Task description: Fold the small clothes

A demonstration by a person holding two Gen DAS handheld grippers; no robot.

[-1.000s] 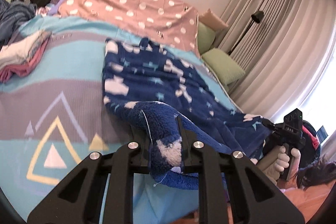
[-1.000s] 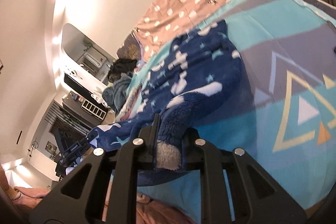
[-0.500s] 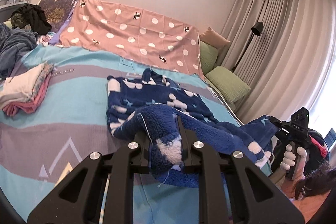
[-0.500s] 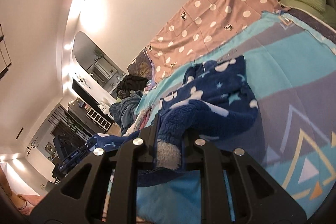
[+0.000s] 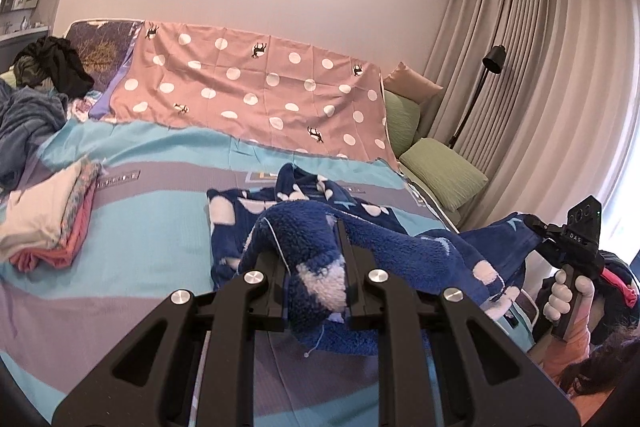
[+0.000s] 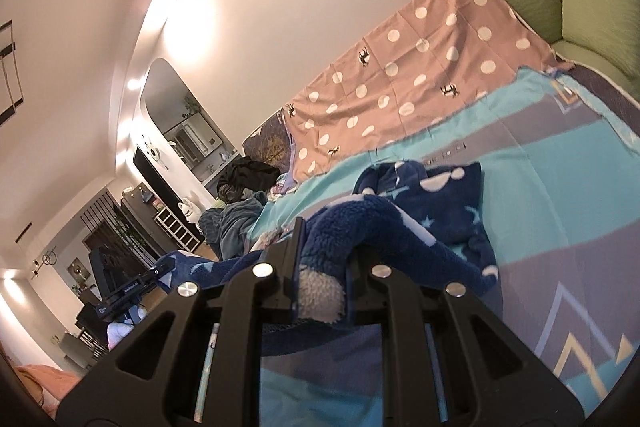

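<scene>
Left wrist view
- Grip: left gripper [image 5: 316,267] clamped on a bunched edge of the blue fleece garment [image 5: 360,247].
- Change: one second ago the garment lay spread flat on the bed cover [image 5: 152,227]; now its near edge is raised and carried toward the spotted pink sheet [image 5: 256,95], the far half bunched underneath.
- Meaning: judged a first fold in progress, not yet laid down.
- Other: folded stack [image 5: 48,223] left of the garment.
- Hidden: right gripper [image 5: 538,227] fingertips buried in fleece.

Right wrist view
- Grip: right gripper [image 6: 322,267] closed on a fleece corner [image 6: 320,293].
- Change: more wall, less bed cover than before; the gripper sits higher.
- Hidden: left gripper [image 6: 162,269] tips small and blurred; garment outline unreadable.
</scene>
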